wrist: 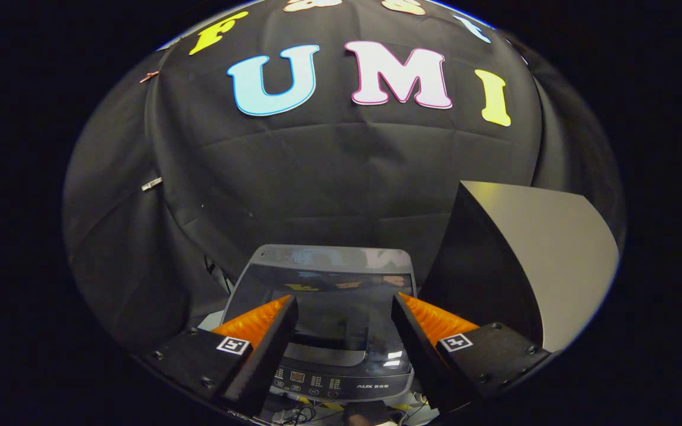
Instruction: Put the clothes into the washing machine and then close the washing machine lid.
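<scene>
Black cloth wall (341, 177) fills upper and middle frame, creased, clipped at upper left
Grey box (548, 260) at right of frame, dark side facing washer, pale top lit
Washer (329, 319) at lower centre, beyond and between fingers; lid (332, 284) down flat, dark glossy, reflections on it; control panel (341, 381) along its near edge at bottom
Cables (299, 414) at bottom centre below panel
Gripper (344, 305) at bottom, fingers spread wide apart, nothing between them, washer lid seen through gap
Clothes: cannot tell where
</scene>
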The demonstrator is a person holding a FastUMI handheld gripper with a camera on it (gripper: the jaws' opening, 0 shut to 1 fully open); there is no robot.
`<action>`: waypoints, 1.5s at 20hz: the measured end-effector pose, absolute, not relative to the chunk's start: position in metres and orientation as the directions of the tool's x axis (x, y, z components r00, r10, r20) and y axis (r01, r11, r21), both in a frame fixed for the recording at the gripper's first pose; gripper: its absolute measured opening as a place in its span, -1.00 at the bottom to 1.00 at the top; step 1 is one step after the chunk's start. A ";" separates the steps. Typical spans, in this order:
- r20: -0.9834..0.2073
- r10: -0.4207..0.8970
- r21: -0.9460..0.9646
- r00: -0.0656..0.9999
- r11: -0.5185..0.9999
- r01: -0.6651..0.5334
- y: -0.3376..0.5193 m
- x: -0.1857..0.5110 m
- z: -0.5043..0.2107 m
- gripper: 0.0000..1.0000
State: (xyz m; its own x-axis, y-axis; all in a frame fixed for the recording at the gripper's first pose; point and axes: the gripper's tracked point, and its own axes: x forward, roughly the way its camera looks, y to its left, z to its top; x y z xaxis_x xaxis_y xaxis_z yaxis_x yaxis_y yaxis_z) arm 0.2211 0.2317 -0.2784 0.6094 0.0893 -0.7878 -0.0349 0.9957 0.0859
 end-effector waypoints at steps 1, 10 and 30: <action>-0.783 0.095 0.089 0.615 0.995 -0.040 0.231 0.218 -0.274 1.00; -0.675 0.156 0.113 0.721 0.988 -0.107 0.224 0.199 -0.214 0.99; -0.160 0.191 0.127 0.968 0.977 -0.172 0.082 0.118 -0.017 0.97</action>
State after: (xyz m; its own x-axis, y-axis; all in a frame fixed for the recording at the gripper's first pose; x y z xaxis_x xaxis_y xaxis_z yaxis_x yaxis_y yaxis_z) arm 0.1180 0.0821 -0.0167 0.9685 0.1909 -0.1600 -0.1715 0.9770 0.1270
